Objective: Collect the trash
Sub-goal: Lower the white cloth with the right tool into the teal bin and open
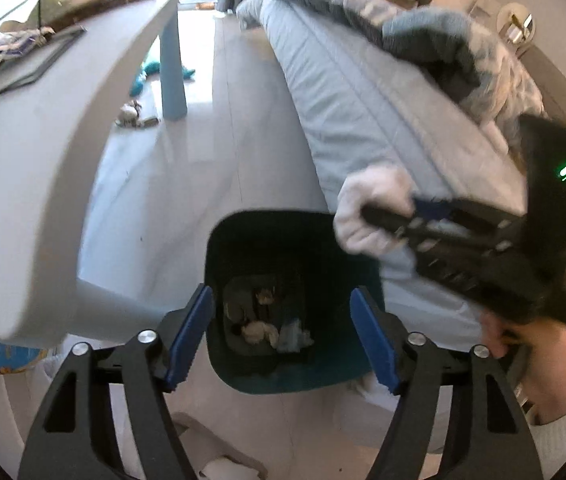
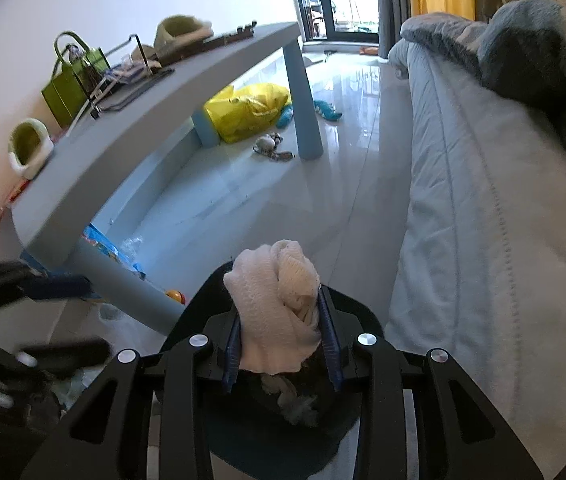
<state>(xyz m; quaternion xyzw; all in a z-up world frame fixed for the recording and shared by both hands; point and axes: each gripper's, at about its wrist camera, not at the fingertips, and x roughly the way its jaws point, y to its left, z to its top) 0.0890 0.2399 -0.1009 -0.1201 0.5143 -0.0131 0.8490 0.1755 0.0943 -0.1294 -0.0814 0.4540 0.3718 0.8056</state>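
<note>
A dark teal trash bin (image 1: 243,236) stands on the floor between the table and the bed, with crumpled trash (image 1: 267,328) at its bottom. My left gripper (image 1: 281,332) is open and empty, just above the bin's near side. My right gripper (image 2: 283,332) is shut on a crumpled white cloth (image 2: 275,304) and holds it over the bin (image 2: 211,296). The same cloth (image 1: 375,208) and the right gripper (image 1: 379,220) also show in the left wrist view, above the bin's right rim.
A grey table (image 2: 131,120) with blue legs stands on the left, with green bags and clutter on top. A bed with a grey quilt (image 2: 483,184) runs along the right. A yellow bag (image 2: 247,108) and toys lie on the glossy floor beyond.
</note>
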